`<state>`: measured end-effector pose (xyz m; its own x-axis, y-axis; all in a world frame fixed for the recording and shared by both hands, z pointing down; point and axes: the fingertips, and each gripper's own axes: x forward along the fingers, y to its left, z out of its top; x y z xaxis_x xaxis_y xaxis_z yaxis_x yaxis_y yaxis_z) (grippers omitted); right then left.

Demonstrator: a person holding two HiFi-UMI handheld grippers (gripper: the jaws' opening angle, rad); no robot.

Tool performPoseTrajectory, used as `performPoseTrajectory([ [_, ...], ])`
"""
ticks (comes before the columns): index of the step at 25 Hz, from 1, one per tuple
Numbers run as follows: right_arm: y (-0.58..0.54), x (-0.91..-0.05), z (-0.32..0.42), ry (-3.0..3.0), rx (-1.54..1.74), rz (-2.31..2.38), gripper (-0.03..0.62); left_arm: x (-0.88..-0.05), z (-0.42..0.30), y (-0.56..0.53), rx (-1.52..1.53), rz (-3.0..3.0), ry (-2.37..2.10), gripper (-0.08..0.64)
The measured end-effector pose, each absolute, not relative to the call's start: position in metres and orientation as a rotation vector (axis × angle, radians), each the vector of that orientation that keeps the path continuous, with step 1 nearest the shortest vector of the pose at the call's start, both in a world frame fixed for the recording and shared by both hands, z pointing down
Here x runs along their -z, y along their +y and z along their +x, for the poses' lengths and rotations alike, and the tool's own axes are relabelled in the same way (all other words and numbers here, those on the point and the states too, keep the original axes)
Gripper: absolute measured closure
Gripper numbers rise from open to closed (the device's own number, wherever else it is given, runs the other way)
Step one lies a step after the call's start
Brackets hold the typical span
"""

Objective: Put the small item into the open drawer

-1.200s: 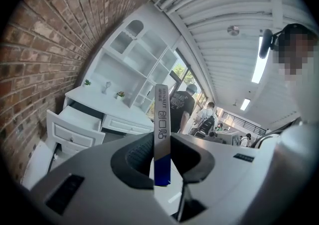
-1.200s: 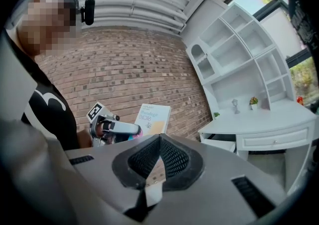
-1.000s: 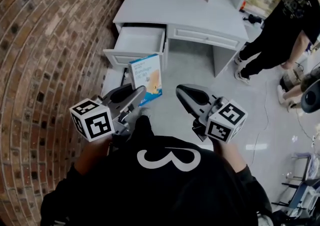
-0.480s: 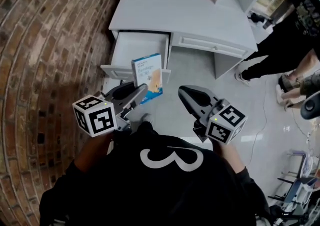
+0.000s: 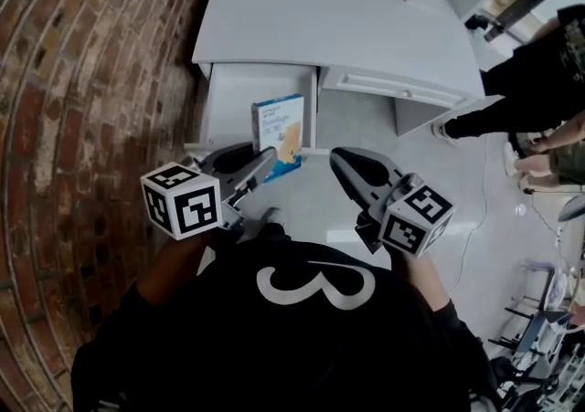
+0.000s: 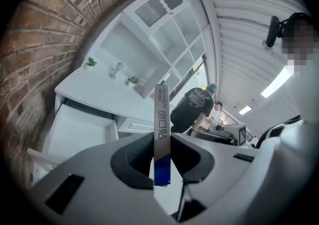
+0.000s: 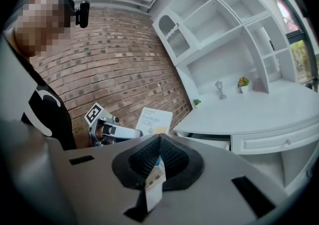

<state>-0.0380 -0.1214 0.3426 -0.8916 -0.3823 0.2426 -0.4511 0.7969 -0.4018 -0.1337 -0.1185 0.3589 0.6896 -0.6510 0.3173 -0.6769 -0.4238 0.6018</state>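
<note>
Left gripper (image 5: 260, 166) clamped on flat box (image 5: 279, 132), near open drawer (image 5: 228, 95). We judge carry step; next: lower in, release.

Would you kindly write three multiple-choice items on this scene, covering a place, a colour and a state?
1. What holds the box? A shelf; B left gripper; C floor.
2. Box colours? A blue and white; B red and black; C all green.
3. The left drawer is: A shut; B removed; C open.
Key: 1 B, its jaws clamp the box's edge. 2 A, the front shows both. 3 C, it stands pulled out, inside visible.
</note>
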Motion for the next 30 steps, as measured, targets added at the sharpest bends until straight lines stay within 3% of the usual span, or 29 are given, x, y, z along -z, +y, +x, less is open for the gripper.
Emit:
performPoseTrajectory([
  [30, -0.214, -0.433, -0.069, -2.683, -0.913, 0.821, 0.583, -0.540, -0.178, -0.259, -0.473, 2.010, -0.911, 0.474],
])
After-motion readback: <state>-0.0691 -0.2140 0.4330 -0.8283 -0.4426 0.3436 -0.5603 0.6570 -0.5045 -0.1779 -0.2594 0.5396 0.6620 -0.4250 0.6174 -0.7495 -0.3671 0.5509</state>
